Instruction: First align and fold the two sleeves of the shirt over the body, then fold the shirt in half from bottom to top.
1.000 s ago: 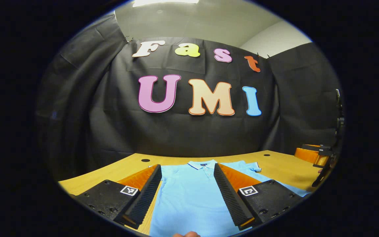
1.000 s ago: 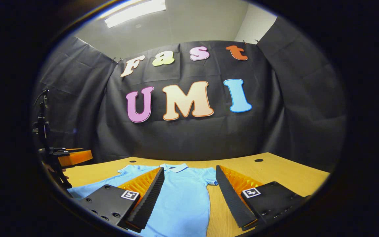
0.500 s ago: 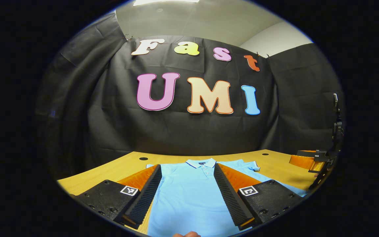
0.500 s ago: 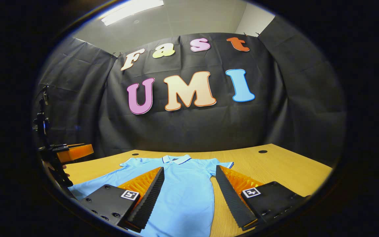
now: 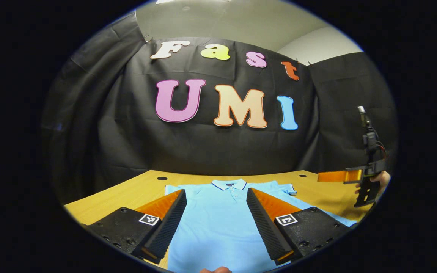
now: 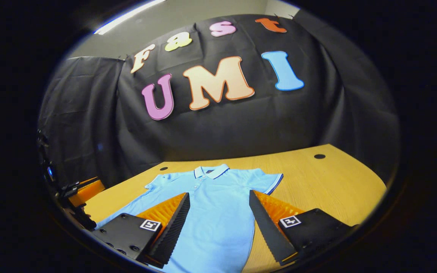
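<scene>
Both grippers, left (image 5: 216, 216) and right (image 6: 218, 223), are held spread wide above the shirt (image 6: 211, 204), spread flat on the table (image 6: 317, 182); contact seemingly isn't made.

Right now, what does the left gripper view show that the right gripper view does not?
Left gripper view: the right tool, held by a hand, high above the light wooden table at its right side. Right gripper view: the left tool, low at the far left, and a wide bare stretch of table beside the shirt. Both: the light blue short-sleeved polo shirt lying flat and unfolded, collar at the far end, with each view's own tool open above it.
</scene>
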Action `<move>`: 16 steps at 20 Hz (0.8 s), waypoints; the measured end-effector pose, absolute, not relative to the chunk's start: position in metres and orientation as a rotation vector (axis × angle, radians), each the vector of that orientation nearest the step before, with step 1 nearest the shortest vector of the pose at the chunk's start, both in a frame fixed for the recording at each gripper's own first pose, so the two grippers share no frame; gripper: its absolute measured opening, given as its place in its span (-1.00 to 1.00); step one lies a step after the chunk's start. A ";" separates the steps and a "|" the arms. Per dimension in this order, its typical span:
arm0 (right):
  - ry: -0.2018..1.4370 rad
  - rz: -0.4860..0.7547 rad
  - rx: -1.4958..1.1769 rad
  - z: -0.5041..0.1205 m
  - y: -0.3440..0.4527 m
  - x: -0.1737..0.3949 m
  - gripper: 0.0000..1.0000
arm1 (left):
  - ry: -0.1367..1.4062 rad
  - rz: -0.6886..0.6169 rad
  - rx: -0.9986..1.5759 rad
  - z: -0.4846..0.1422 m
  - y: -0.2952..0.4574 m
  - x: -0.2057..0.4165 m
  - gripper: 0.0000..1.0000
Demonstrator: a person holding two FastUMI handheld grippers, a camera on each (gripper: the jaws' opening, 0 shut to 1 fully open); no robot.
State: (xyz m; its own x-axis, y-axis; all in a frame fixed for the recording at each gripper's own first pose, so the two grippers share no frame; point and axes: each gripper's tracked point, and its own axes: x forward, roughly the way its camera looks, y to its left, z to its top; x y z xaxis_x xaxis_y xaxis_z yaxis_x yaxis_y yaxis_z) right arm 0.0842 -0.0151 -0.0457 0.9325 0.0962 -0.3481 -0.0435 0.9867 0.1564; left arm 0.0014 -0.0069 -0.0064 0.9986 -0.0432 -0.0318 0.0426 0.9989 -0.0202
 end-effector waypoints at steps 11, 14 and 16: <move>0.559 -0.117 0.073 -0.110 -0.091 0.230 0.94 | 0.069 -0.026 -0.075 -0.016 0.015 0.009 0.90; 0.631 -0.172 0.054 -0.143 -0.110 0.250 0.94 | 0.079 0.007 -0.068 -0.021 0.030 0.011 0.90; 0.655 -0.192 0.032 -0.160 -0.118 0.261 0.87 | 0.077 0.031 -0.057 -0.021 0.039 0.012 0.89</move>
